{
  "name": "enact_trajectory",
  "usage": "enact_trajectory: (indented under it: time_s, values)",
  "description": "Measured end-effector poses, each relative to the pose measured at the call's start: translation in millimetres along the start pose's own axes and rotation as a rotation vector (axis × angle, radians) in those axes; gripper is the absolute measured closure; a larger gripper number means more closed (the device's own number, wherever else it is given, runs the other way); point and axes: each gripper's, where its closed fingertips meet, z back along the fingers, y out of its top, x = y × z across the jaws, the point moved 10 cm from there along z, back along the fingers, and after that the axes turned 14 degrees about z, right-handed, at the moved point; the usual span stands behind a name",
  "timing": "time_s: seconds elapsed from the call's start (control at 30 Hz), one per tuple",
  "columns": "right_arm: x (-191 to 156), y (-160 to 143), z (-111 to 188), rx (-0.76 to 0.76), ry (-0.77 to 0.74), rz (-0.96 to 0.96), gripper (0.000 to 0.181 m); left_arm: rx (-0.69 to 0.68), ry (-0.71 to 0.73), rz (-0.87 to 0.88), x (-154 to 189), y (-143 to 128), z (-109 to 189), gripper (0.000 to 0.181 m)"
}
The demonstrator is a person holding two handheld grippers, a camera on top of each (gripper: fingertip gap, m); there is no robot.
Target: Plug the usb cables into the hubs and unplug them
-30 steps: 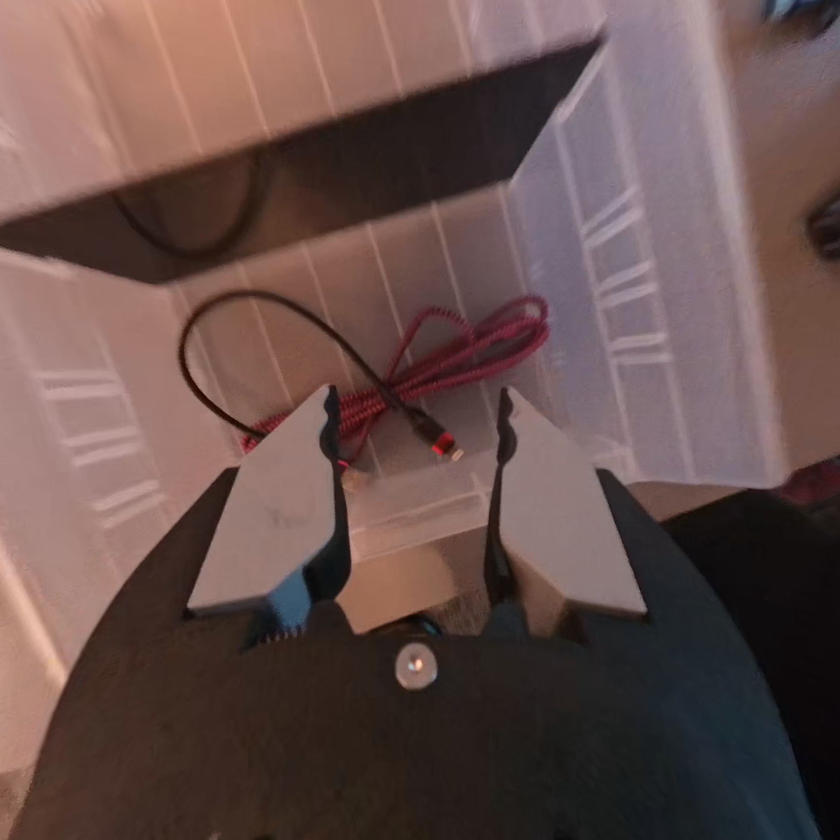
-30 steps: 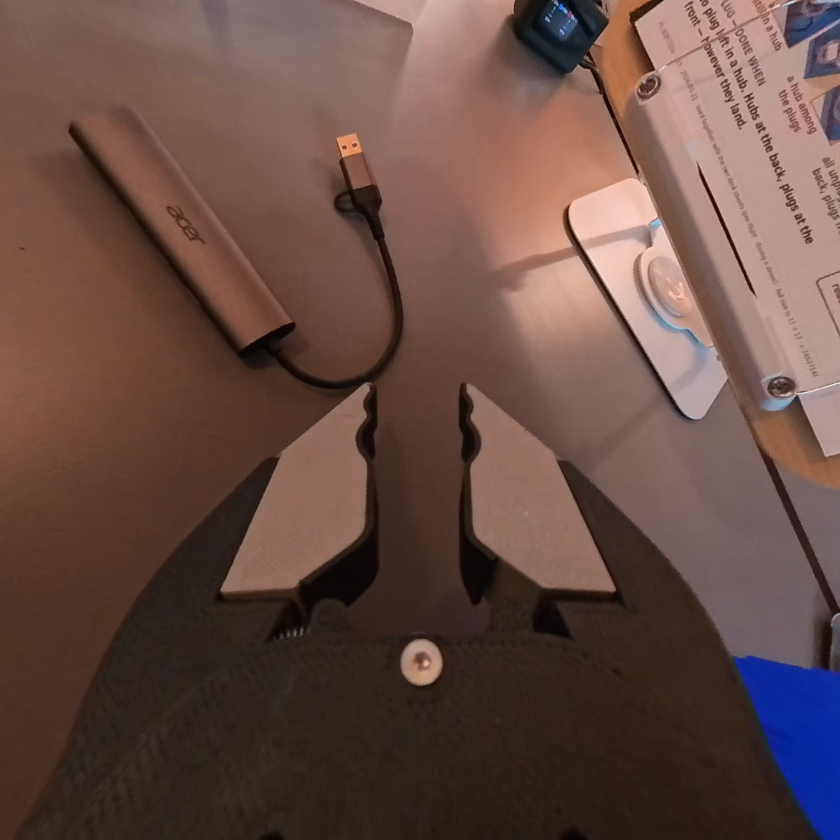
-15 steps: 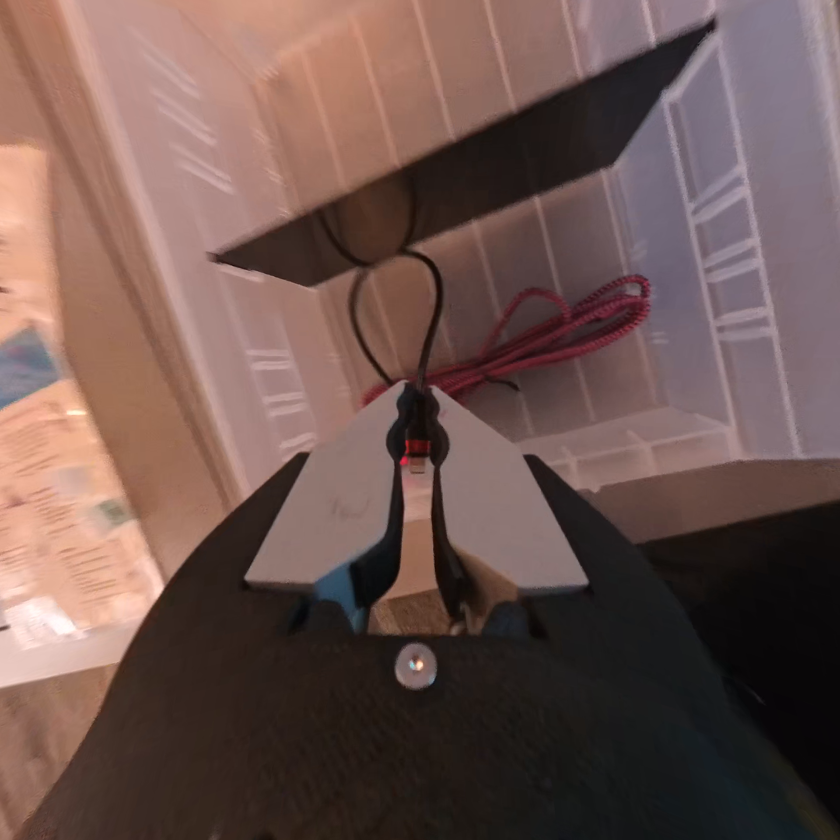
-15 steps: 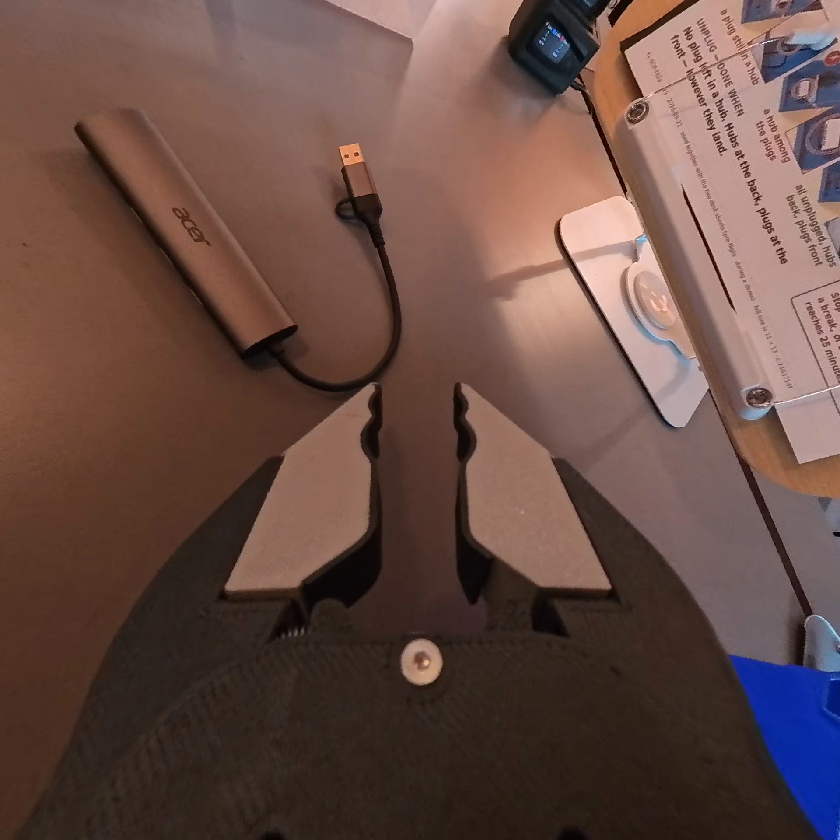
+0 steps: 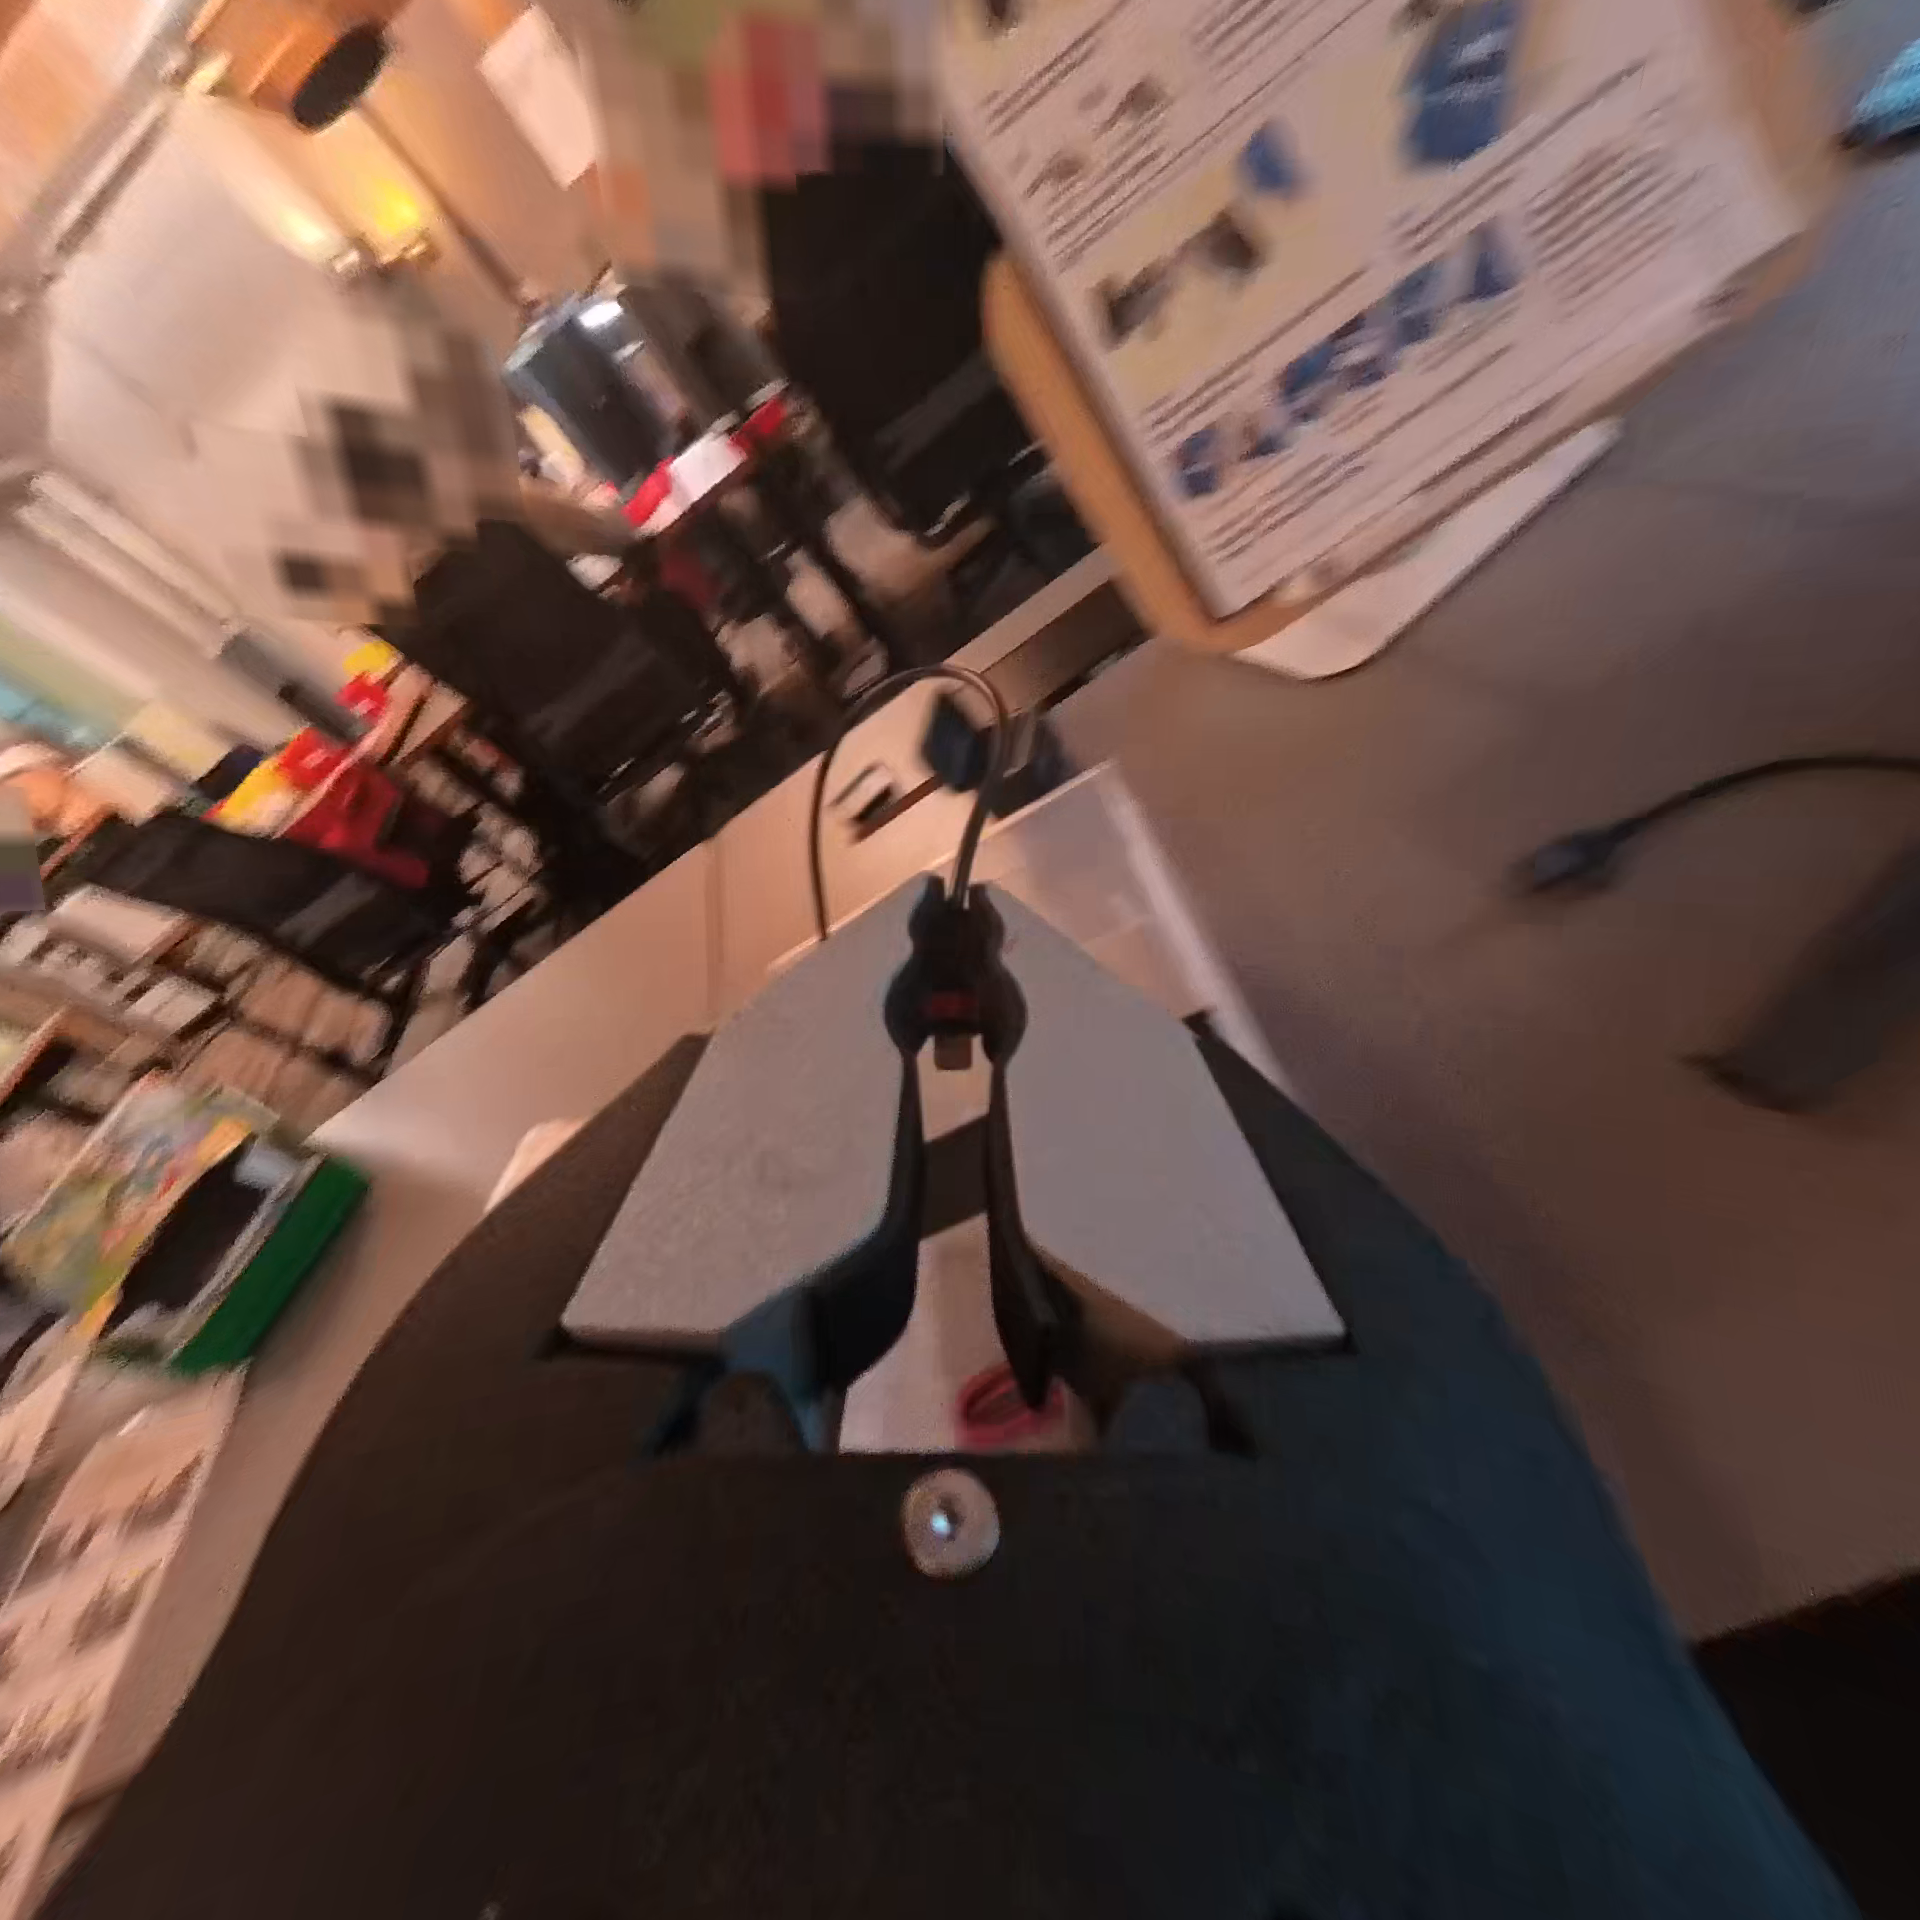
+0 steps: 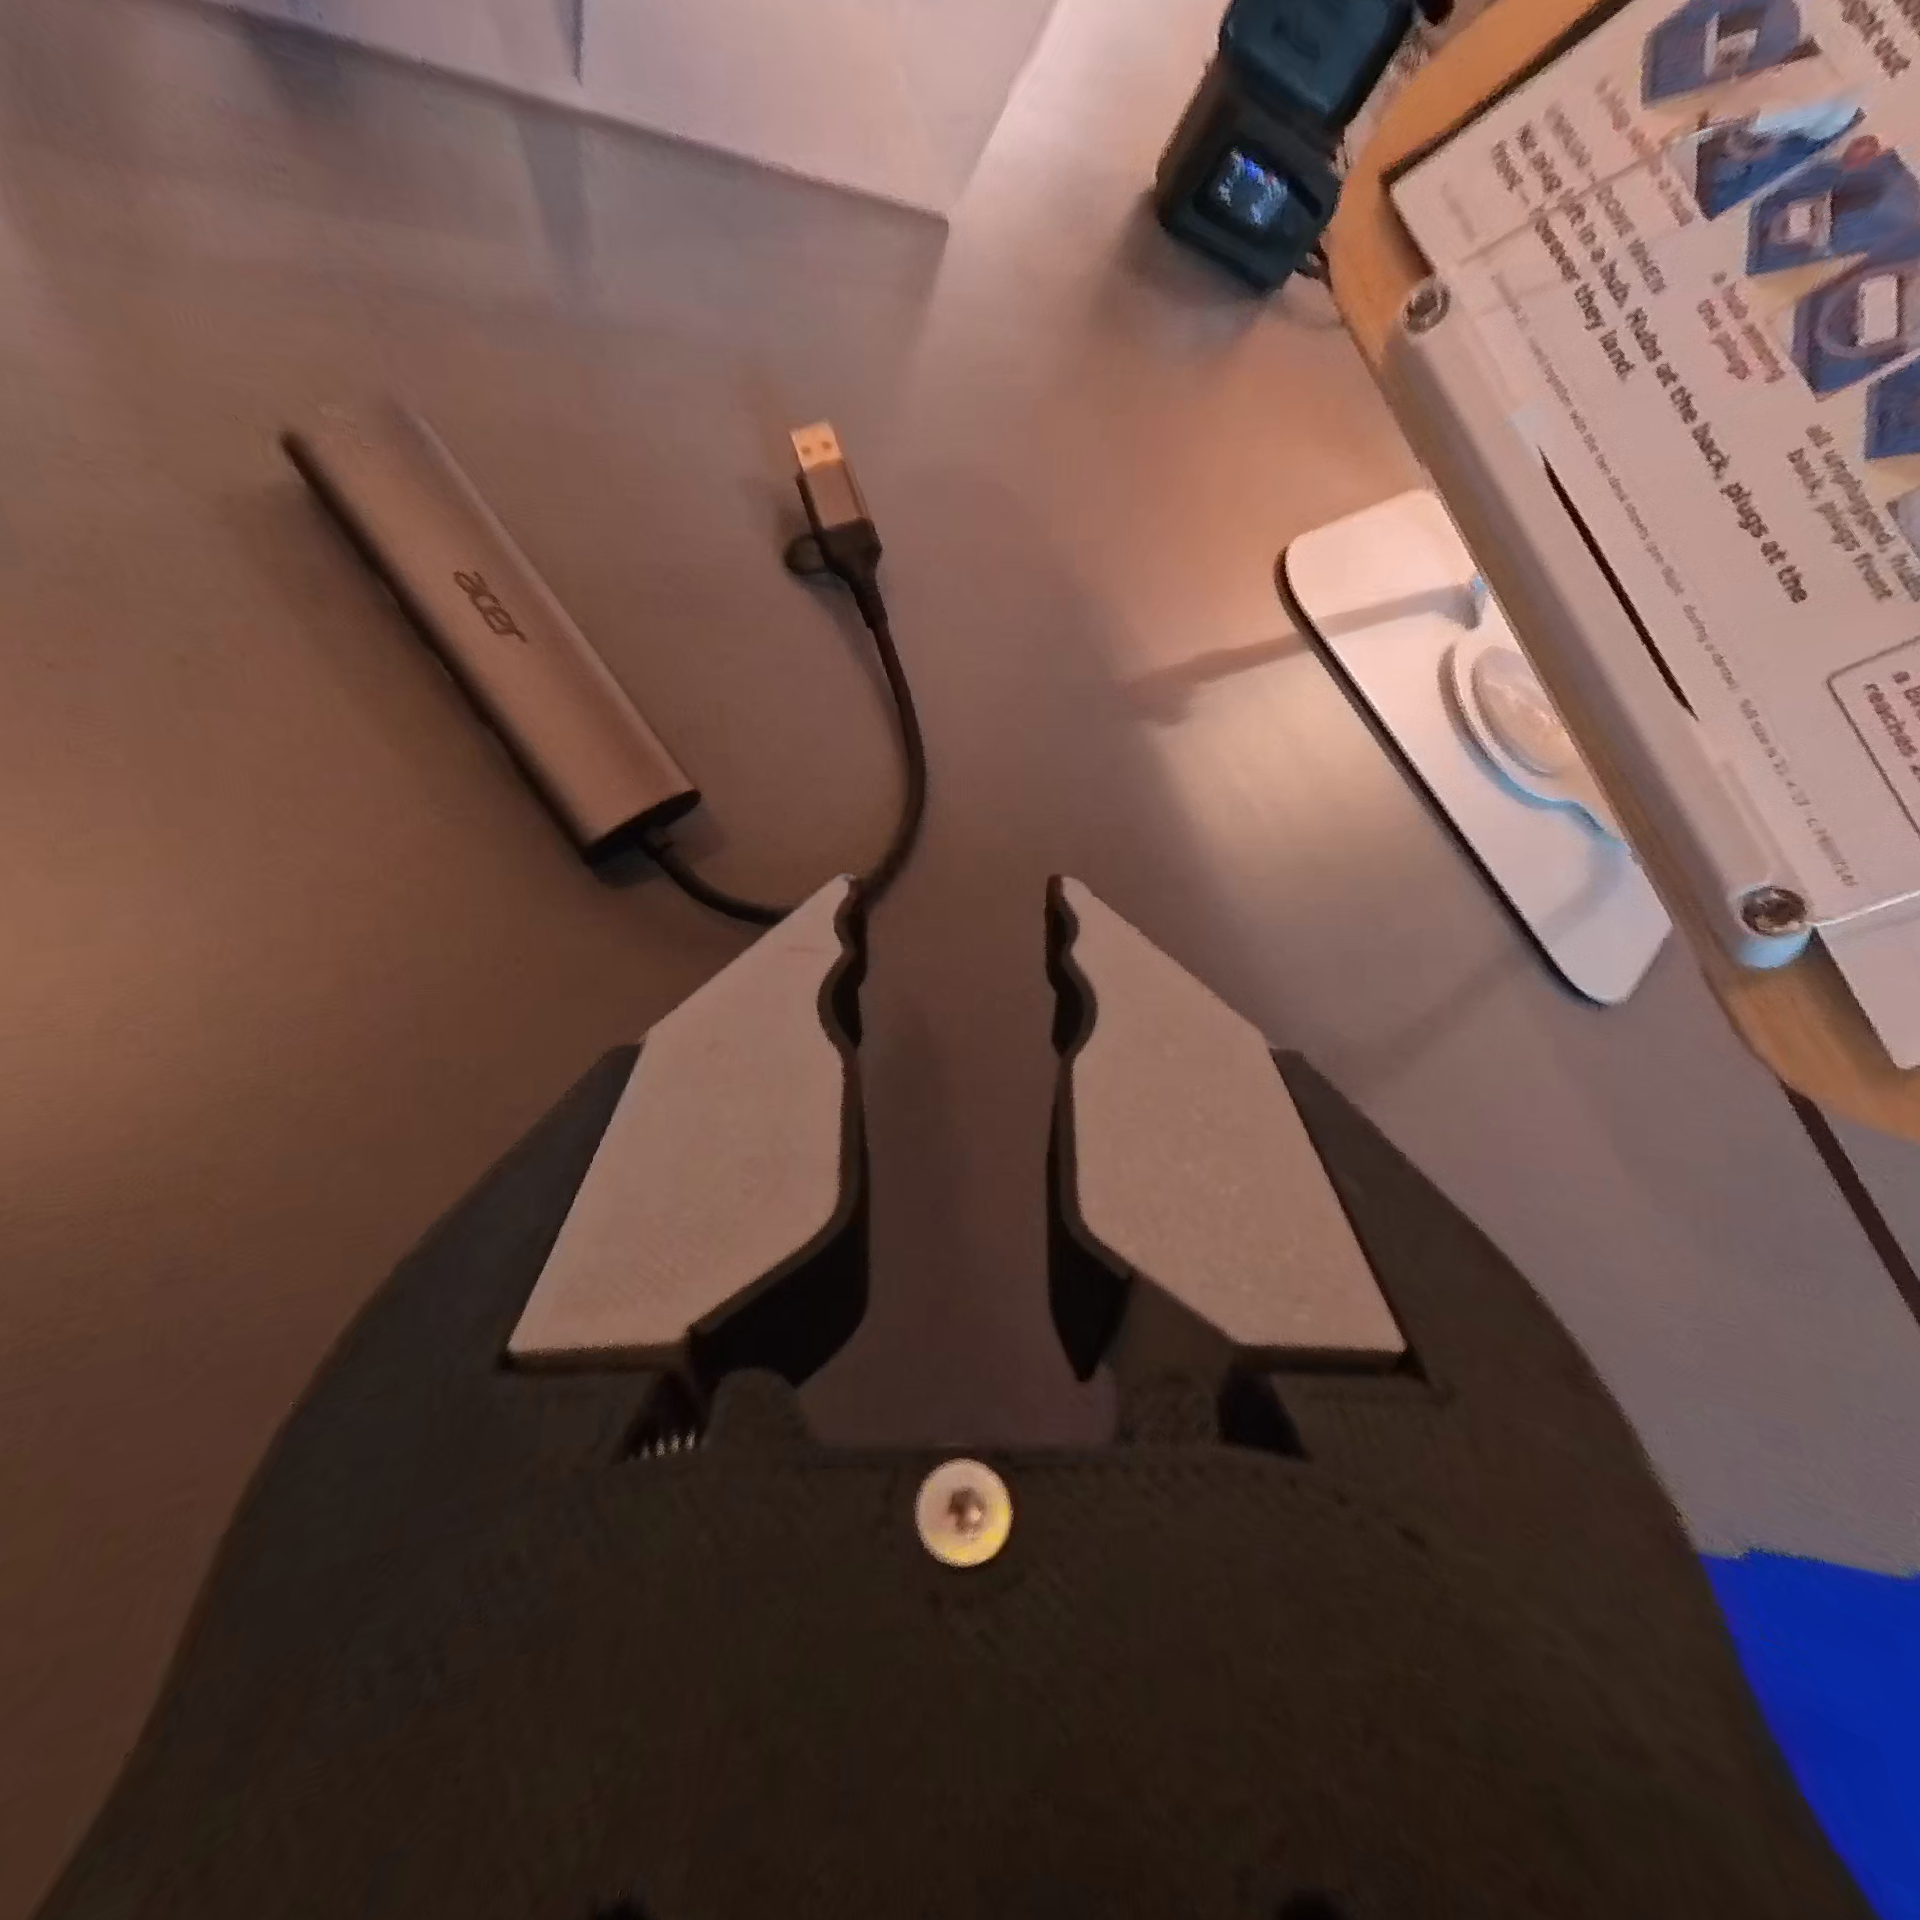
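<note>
The left hand-held gripper [image 5: 954, 1023] is closed tight on the small black plug [image 5: 948, 1003] of a thin cable [image 5: 831, 790]. The plug has a red band and a short metal tip that points back toward the gripper's body. The grey, matt fingers [image 5: 790, 1132] have notched inner edges that cradle the plug. The cable rises ahead of the tips in a springy loop. This view is blurred, so finer detail cannot be told.

The right hand-held gripper [image 6: 954, 925] is partly open and holds nothing, hovering over a smooth grey desk [image 6: 260, 1039]. Ahead and to the left of its tips lies the hub [image 6: 488, 634], a slim bar of brushed grey metal with squared ends. Its short rubbery black lead [image 6: 904, 727] curves from the near end past the left fingertip to a flat metal connector [image 6: 831, 488] lying loose. Which side carries the sockets cannot be seen.

To do this step well, the left gripper would likely need to turn the plug tip-forward and square to a socket, while the right steadies the light hub against sliding.

Ahead to the right stand a white pad [image 6: 1455, 748], a printed instruction sheet [image 6: 1714, 468] on a wooden board, and, farther off, a small black camera [image 6: 1268, 166].
</note>
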Motion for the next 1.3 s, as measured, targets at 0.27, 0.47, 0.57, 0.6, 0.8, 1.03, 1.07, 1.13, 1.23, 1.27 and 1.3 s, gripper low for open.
enact_trajectory:
  time_s: [0.27,0.47,0.57,0.6,0.8,1.03,1.07,1.13,1.23,1.27,1.3]
  values:
    - [10,32,45,0.199,0.005,-0.009,0.147,0.075,-0.543,0.039,140,4,-33,0.18]
    - [-1,49,77,0.188,0.115,0.152,0.117,-0.071,-0.797,0.167,203,-30,-91,0.179]
    - [1,46,75,0.184,0.13,0.141,0.109,-0.116,-0.922,0.303,215,-41,-108,0.178]
    - [4,44,71,0.166,0.119,0.124,0.108,-0.126,-0.948,0.335,217,-45,-113,0.179]
    - [-10,41,42,0.079,0.193,0.181,0.109,-0.135,-1.075,0.376,226,-58,-125,0.179]
    - [-27,52,22,0.066,0.247,0.307,0.18,-0.165,-1.133,0.328,227,-71,-123,0.179]
    - [-26,49,20,0.033,0.248,0.311,0.181,-0.184,-1.112,0.307,224,-72,-122,0.17]
    - [-22,42,17,-0.05,0.207,0.312,0.181,-0.235,-1.023,0.211,215,-77,-120,0.153]
    - [-18,34,15,-0.124,0.181,0.282,0.181,-0.363,-0.904,0.064,201,-89,-117,0.134]
    - [-17,32,14,-0.14,0.19,0.273,0.181,-0.388,-0.86,0.033,196,-92,-117,0.137]
    - [-18,30,13,-0.153,0.197,0.272,0.181,-0.379,-0.814,0.014,190,-92,-117,0.14]
